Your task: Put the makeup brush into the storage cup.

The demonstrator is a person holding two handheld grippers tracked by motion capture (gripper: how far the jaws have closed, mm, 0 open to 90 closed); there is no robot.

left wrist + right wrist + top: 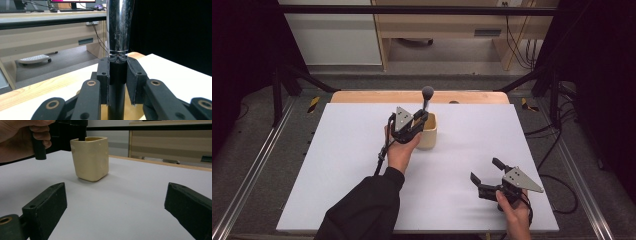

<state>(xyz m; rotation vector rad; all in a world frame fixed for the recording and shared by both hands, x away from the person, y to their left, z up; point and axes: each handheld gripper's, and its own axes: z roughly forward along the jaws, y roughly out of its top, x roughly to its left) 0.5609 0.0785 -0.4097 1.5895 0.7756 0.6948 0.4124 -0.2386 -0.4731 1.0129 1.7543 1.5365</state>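
Note:
A brush with a dark round head (428,92), a shiny metal ferrule (118,30) and a black handle stands upright in a cream cup (431,132) near the middle of the white table top. My left gripper (422,119) is at the cup's upper left rim, shut on the black handle just below the ferrule, as the left gripper view (118,75) shows close up. My right gripper (484,170) rests low at the front right, well apart from the cup (91,157). Its jaws (117,202) stand open with nothing between them.
The white sheet (362,165) covers a wooden table whose far edge (362,96) shows behind the cup. Black frame posts (279,90) stand at the back corners. A wooden desk (452,30) lies beyond. The left hand (20,137) holds its gripper beside the cup.

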